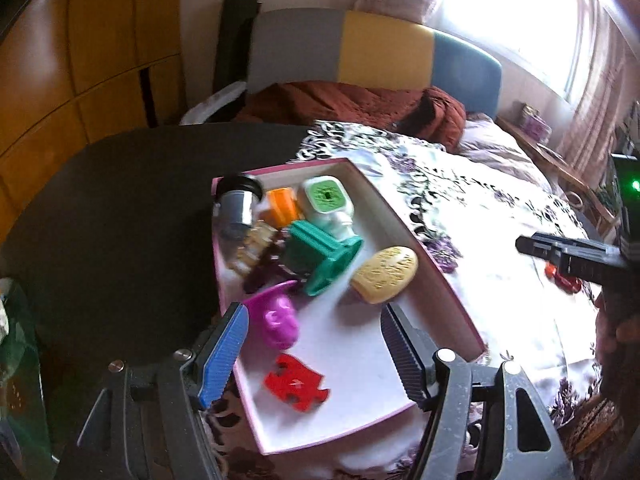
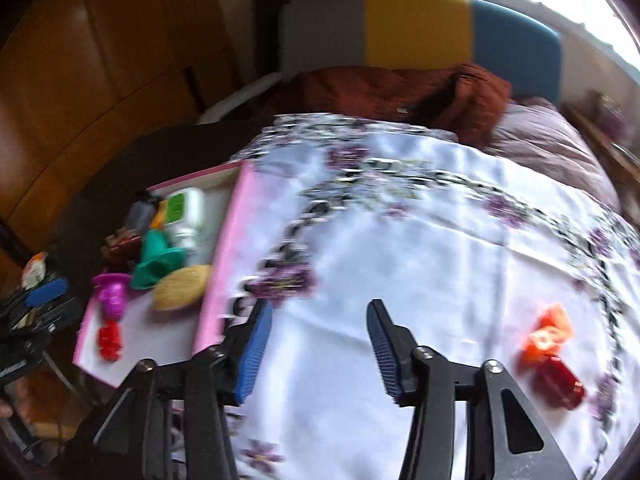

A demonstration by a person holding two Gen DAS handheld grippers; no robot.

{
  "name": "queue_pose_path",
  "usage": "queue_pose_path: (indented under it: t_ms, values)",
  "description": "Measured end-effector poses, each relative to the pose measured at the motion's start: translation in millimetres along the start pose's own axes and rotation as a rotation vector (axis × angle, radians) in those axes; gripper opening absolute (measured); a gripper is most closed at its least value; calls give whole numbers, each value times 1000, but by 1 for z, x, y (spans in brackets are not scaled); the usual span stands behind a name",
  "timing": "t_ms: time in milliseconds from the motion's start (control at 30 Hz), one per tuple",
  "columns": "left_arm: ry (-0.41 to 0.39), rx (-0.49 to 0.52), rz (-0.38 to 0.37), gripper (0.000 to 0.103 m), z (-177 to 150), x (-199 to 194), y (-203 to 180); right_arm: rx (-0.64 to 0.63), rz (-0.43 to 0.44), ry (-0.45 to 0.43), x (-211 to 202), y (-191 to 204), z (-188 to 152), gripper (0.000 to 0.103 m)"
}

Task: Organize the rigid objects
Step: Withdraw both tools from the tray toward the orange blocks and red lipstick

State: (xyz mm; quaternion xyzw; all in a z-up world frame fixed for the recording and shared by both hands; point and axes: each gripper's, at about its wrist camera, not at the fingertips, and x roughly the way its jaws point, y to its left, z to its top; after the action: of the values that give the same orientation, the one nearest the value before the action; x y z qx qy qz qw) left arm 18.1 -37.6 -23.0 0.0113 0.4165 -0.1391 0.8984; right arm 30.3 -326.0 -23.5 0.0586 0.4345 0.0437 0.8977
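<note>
A pink-rimmed white box (image 1: 432,264) lies on the flowered cloth and holds several toys: a red puzzle piece (image 1: 296,386), a purple figure (image 1: 278,318), a green stand (image 1: 320,258), a yellow oval (image 1: 384,274) and a white bottle with a green face (image 1: 326,204). My left gripper (image 1: 314,322) is open and empty above the box's near end. My right gripper (image 2: 320,328) is open and empty over bare cloth, right of the box (image 2: 224,256). An orange piece (image 2: 550,334) and a dark red piece (image 2: 558,382) lie on the cloth to its right.
The flowered cloth (image 2: 420,240) covers a bed; a rust blanket (image 1: 360,104) lies bunched at the headboard. A dark round table (image 1: 120,208) sits left of the box. Wooden cupboards stand at the left. The right gripper also shows in the left wrist view (image 1: 568,254).
</note>
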Motion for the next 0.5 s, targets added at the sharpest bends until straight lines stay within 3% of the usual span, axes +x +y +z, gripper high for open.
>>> queue_pose_path:
  t_ms: [267,367,500]
  values:
    - [11,78,-39,69,10,8,-33,213,-247,-18,-15,-110,0,70]
    - [21,111,-64,69,16,12,-49,390,-414,-54,-23,-166,-13,70]
    - [48,119,-120,66,26,23,-70,660,-451,-121,-44,-214,-30,71]
